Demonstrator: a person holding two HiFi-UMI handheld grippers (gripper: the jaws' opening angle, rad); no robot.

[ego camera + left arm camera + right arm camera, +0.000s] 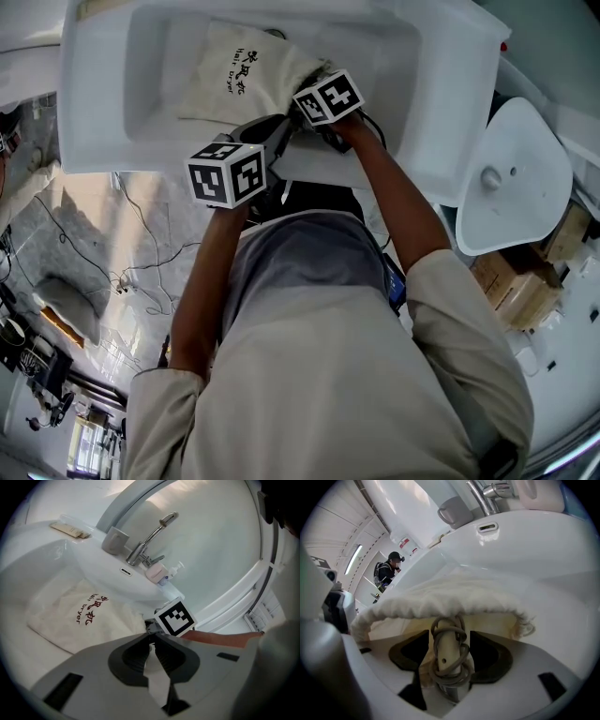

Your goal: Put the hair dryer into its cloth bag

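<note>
- Right hand-held gripper [447, 638]: released, with its jaws standing wide apart. The handle of the hair dryer [443, 660], with its cord wound round it, is standing between the pads, and they do not appear to be pressing it.
- Hair dryer, far end: it is passing under the gathered rim of the cloth bag [440, 603], so the body is judged to be inside already and only the handle is sticking out.
- Left hand-held gripper [151, 645]: clenched, pinching a fold of the bag's rim and holding the mouth up.
- Cloth bag, whole: it is lying in the sink [103, 112], mouth toward the person.
- Step in hand: insertion, judged to be nearly finished.
- Next move: the handle is calling for a push or a fresh grip to slide it fully in while the left keeps the rim taut.
- Right gripper view only: it is showing the handle, the cord and the open mouth, which the head view is hiding behind the marker cubes.
- Left gripper view only: it is showing the pinched fold, with the faucet [149, 540] and cup [115, 541] beyond.
</note>
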